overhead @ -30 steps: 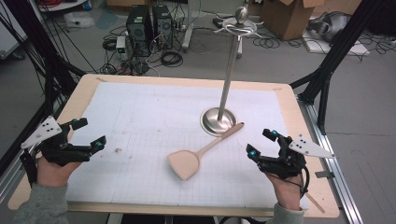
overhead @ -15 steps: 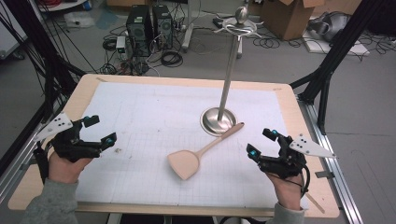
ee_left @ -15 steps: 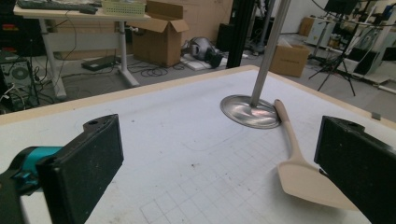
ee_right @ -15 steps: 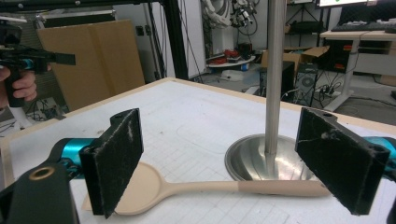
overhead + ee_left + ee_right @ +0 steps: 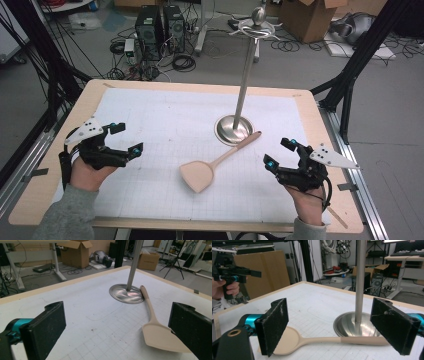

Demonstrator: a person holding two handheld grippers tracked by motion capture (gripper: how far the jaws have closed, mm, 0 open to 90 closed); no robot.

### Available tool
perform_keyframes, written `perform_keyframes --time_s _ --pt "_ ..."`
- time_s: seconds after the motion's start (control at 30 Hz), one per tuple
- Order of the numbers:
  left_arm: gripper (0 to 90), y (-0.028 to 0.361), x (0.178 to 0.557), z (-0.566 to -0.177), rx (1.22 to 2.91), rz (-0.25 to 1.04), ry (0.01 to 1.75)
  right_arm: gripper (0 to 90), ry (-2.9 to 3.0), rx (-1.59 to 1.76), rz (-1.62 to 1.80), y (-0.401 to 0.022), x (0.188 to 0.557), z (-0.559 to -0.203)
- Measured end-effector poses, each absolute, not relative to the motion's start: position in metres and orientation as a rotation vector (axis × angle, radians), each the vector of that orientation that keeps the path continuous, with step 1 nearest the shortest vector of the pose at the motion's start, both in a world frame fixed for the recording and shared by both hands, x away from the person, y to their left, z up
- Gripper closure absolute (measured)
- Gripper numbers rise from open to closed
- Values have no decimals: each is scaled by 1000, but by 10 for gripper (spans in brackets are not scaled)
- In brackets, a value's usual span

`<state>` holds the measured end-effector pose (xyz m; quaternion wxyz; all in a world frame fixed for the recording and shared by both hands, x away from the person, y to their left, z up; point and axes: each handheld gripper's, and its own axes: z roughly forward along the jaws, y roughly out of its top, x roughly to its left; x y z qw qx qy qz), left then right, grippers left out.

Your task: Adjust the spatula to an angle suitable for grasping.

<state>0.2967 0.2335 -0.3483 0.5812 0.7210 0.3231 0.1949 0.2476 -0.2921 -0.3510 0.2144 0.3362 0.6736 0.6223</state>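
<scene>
1. High view: the spatula (image 5: 210, 167) lies at the frame's centre on the white mat (image 5: 165, 120), its handle tip touching the metal stand (image 5: 234, 129).
2. Left gripper (image 5: 123, 137), at lower left, is spread wide and holds nothing.
3. Right gripper (image 5: 280, 153), at lower right, likewise gapes empty.

Shiny polished metal stand w/ round base (image 5: 233, 130); matt beige spatula (image 5: 210, 166), plastic or wood, can't tell; white gridded paper-like mat (image 5: 165, 120) on pale wooden table (image 5: 320, 130); rough black foam-like jaw pads (image 5: 273, 325).

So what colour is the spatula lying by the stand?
Pale beige flat spatula, plain throughout; clearest in the high view.
</scene>
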Motion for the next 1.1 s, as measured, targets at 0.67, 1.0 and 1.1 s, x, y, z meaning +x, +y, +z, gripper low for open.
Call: perform_keyframes --time_s 0.67,1.0,1.1 --pt "17 185 316 -358 1767 341 649 142 1893 933 1650 -291 247 -351" --pt "17 173 321 -358 1730 320 596 142 1906 926 1647 -290 249 -352" --pt "17 170 322 -357 1721 310 584 142 1907 930 1651 -290 248 -352"
